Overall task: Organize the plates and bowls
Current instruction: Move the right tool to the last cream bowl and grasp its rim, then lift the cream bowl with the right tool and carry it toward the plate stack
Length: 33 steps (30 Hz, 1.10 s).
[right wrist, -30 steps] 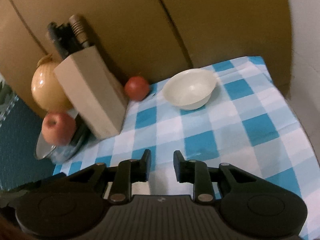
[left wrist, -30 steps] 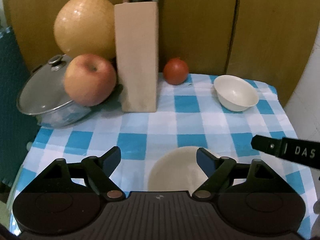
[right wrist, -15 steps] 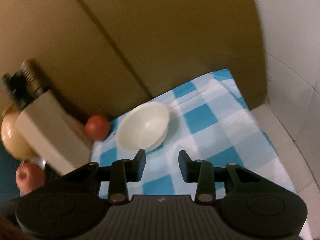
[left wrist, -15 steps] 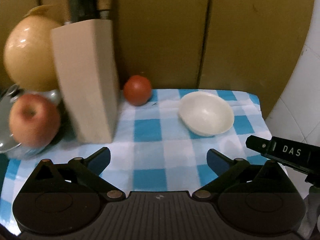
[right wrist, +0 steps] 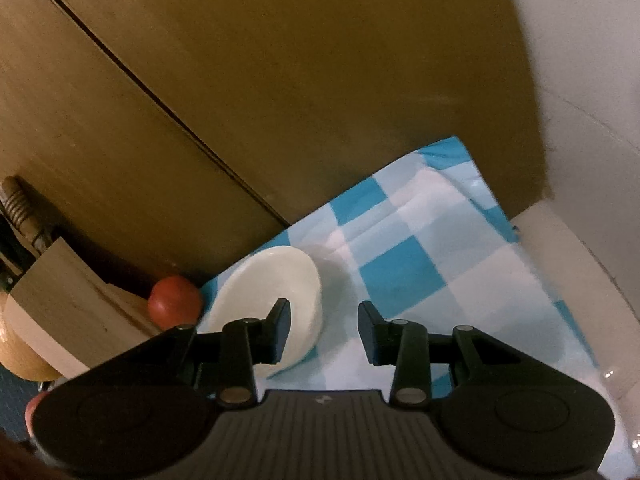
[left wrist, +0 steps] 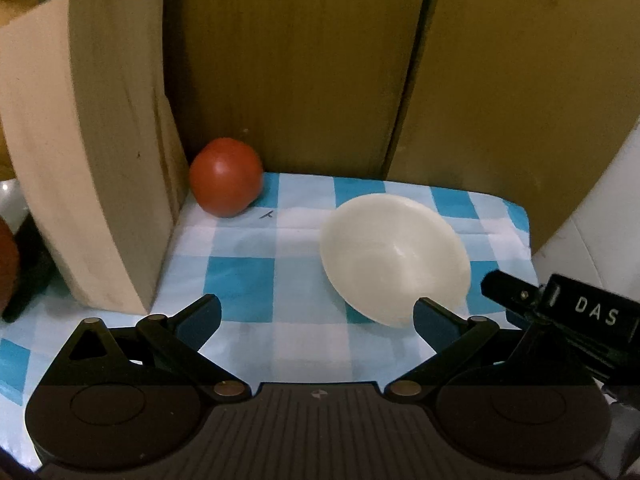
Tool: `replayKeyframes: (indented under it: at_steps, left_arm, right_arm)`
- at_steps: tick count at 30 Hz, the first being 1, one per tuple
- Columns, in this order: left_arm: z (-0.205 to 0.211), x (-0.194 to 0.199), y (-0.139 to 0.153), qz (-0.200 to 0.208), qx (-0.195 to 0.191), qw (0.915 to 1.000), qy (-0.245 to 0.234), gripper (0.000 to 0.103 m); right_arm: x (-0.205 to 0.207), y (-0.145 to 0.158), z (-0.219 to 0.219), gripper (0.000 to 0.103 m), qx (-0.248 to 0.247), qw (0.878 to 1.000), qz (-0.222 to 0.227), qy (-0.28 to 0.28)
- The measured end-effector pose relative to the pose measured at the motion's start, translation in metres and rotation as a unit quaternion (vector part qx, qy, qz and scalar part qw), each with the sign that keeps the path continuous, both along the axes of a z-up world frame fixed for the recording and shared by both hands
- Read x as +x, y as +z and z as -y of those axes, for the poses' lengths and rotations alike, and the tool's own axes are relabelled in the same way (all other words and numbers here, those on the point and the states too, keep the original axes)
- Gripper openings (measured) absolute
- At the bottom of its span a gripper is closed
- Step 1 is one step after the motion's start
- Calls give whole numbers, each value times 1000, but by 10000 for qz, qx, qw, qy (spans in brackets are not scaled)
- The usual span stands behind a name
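Nearest the left wrist camera, the left gripper [left wrist: 318, 314] stands with its jaws spread as wide as they go; they have just been opening, and nothing lies between them but checked cloth. The right-hand finger of that pair overlaps the near rim of the white bowl [left wrist: 394, 258] in the picture, though whether it touches cannot be told.

The right gripper [right wrist: 323, 330] has its jaws parted a modest way, having just opened a little, and it grips nothing. Seen from its own camera, the bowl [right wrist: 266, 300] sits left of the gap: the left finger crosses in front of the bowl's near side, while the right finger stands over bare cloth. In the left wrist view this gripper's black tip enters from the right edge, just beside the bowl's right rim.

The bowl rests upright on the blue-and-white tablecloth [left wrist: 248, 284], toward the far right corner. Being round, it offers no long axis; the rim is the likely hold. The right gripper looks the nearer and better placed, and would need a small shift leftward to straddle the rim.

Farther back, a tomato [left wrist: 226, 176] sits against the wooden knife block [left wrist: 88, 148], well apart from the bowl. Brown panels [left wrist: 320, 60] close the scene behind.
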<state>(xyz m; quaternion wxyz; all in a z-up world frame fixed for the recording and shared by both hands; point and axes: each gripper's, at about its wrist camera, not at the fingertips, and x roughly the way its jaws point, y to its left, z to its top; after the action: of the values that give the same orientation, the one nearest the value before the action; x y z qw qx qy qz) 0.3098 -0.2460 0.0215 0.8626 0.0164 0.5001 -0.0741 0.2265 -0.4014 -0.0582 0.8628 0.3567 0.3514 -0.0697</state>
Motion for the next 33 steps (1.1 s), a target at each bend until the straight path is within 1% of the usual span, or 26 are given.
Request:
replayKeyframes:
  at_steps: [4, 7, 10, 14, 15, 16, 18, 21, 23, 24, 26, 28, 31, 33]
  left_arm:
    - [-2, 8, -5, -26, 52, 10000, 48, 103]
    - [-1, 15, -10, -47, 123, 9999, 0, 102]
    - [2, 19, -15, -80, 115, 9999, -26, 101]
    - [6, 23, -24, -149, 158, 9997, -64, 100]
    - [8, 23, -26, -152, 192, 9997, -86, 99]
    - [9, 24, -27, -156, 210, 9996, -102, 96]
    - [11, 26, -31, -230, 205, 9994, -138, 92]
    - [11, 29, -36, -302, 184, 9993, -117, 86]
    - [11, 30, -37, -324, 171, 9993, -104, 85]
    - [10, 30, -38, -332, 159, 9993, -92, 83]
    - [8, 31, -37, -360, 119, 9992, -79, 77]
    - [7, 31, -37, -397, 59, 9992, -86, 68]
    - [6, 29, -35, -407, -20, 9990, -173, 60]
    - [6, 26, -33, -380, -50, 9990, -217, 60]
  right_arm:
    - [10, -11, -2, 36, 131, 9999, -66, -41]
    - [15, -19, 2, 36, 354, 9993, -98, -65]
    - [18, -24, 3, 36, 423, 9990, -103, -76]
    - [26, -31, 1, 36, 553, 9984, -133, 21]
    - [27, -32, -1, 34, 583, 9982, -132, 49]
    - [29, -34, -2, 32, 625, 9979, -143, 70]
    - [32, -38, -3, 22, 688, 9974, -179, 89]
    - [35, -41, -2, 15, 735, 9970, -169, 148]
    - [35, -42, -2, 14, 785, 9966, -163, 186]
    - [36, -43, -2, 13, 810, 9964, -158, 199]
    - [37, -45, -2, 10, 920, 9954, -136, 220]
    - [38, -46, -3, 10, 1007, 9945, -140, 265]
    - [37, -45, -6, 10, 990, 9944, -148, 325]
    - [36, -44, -6, 10, 1031, 9940, -142, 324]
